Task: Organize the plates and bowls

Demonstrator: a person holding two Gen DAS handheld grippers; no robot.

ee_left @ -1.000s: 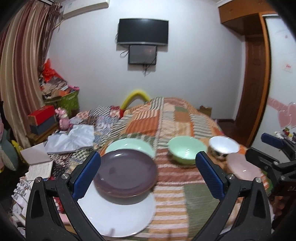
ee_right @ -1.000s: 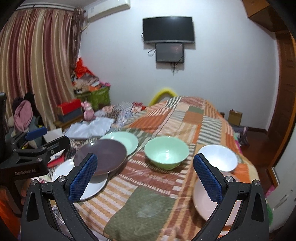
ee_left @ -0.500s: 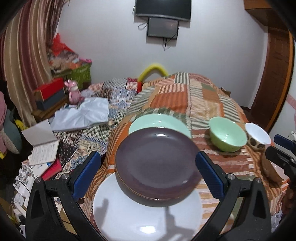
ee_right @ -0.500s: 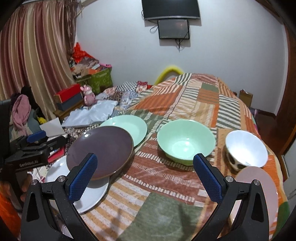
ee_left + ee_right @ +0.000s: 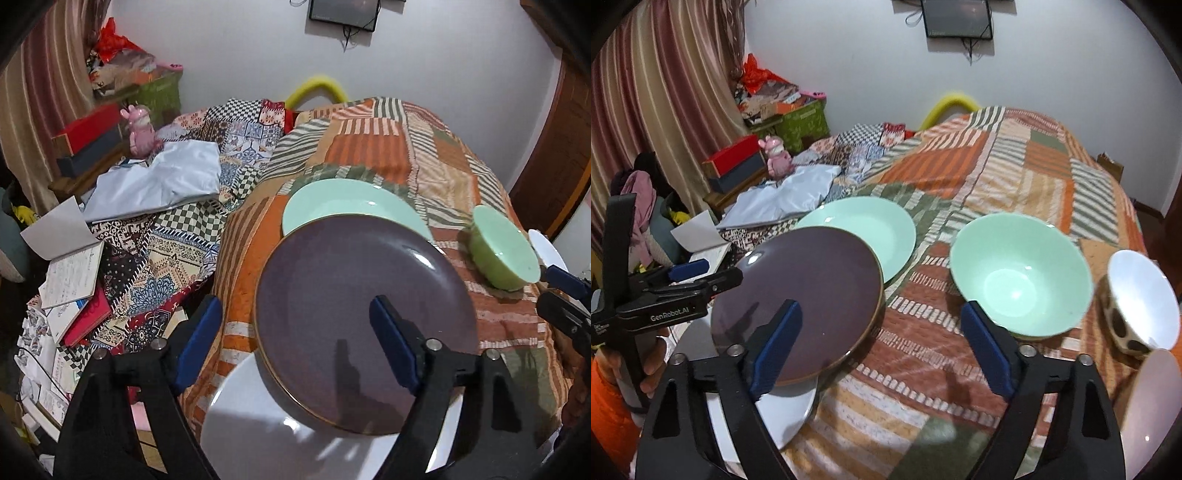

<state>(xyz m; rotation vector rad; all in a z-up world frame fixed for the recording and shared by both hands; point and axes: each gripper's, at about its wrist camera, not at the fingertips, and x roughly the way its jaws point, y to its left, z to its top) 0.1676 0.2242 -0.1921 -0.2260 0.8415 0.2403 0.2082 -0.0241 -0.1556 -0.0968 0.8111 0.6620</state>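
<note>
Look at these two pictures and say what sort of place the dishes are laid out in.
Most likely a lived-in bedroom, not a kitchen. The plates and bowls sit on a patchwork quilt that seems to cover a bed, striped curtains hang at the left, and a dark screen is mounted on the wall.

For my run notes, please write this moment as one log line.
left gripper: open, jaws just closing, over purple plate | right gripper: open, jaws just closing, before green bowl | nothing held
</note>
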